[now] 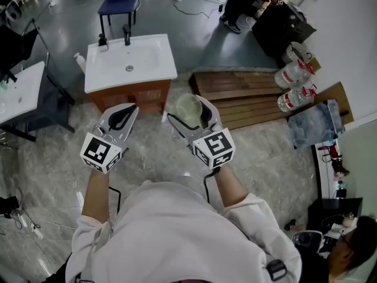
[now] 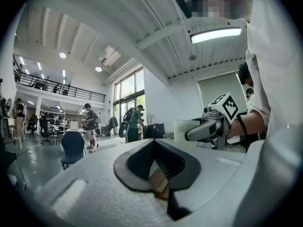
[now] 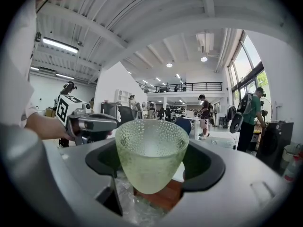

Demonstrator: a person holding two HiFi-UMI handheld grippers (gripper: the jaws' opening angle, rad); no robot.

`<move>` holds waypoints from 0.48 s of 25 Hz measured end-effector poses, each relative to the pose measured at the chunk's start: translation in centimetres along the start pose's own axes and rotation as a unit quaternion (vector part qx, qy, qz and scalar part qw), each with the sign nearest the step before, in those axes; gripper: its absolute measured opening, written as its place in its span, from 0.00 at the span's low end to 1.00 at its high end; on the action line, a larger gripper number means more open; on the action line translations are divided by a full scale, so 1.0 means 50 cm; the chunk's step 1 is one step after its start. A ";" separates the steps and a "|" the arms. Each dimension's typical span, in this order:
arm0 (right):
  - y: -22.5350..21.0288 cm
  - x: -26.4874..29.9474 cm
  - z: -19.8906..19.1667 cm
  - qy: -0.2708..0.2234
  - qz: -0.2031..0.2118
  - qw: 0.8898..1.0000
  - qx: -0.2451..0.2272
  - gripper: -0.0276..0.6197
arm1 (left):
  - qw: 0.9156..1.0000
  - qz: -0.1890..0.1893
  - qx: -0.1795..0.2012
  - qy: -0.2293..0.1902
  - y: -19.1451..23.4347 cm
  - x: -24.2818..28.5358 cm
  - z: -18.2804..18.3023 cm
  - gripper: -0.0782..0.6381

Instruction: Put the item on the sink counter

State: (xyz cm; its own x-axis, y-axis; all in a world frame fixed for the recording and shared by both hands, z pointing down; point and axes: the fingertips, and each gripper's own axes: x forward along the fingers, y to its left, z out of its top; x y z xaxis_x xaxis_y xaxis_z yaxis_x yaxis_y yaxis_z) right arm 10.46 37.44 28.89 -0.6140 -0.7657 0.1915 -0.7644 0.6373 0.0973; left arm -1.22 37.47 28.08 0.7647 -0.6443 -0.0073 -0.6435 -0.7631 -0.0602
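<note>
A pale green dimpled glass cup (image 1: 188, 107) is held upright between the jaws of my right gripper (image 1: 189, 114), which is shut on it at waist height. In the right gripper view the cup (image 3: 151, 151) fills the space between the dark pads. My left gripper (image 1: 121, 118) hovers level with it to the left, shut with nothing in it; its pads (image 2: 142, 170) meet at the tips. The white sink counter (image 1: 98, 73), on a wooden cabinet, stands on the floor ahead of the left gripper. Both grippers are well short of it.
A black faucet (image 1: 126, 35) and a soap bottle (image 1: 79, 61) stand at the sink. A wooden pallet (image 1: 241, 96) and two water jugs (image 1: 293, 75) lie to the right. A blue chair (image 1: 121, 3) stands behind the sink, another white basin (image 1: 17, 93) at left.
</note>
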 end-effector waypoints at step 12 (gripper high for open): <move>-0.052 0.090 -0.007 0.002 0.012 1.000 0.000 0.64 | 1.000 0.005 -0.005 0.006 0.078 0.070 -0.028 0.12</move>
State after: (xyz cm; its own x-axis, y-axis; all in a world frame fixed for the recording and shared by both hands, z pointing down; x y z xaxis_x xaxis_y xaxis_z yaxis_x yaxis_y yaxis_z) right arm 9.76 32.35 29.83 -0.6313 -0.7498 0.1982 -0.7494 0.6556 0.0929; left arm -1.12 32.16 29.21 0.7579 -0.6523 0.0034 -0.6514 -0.7571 -0.0494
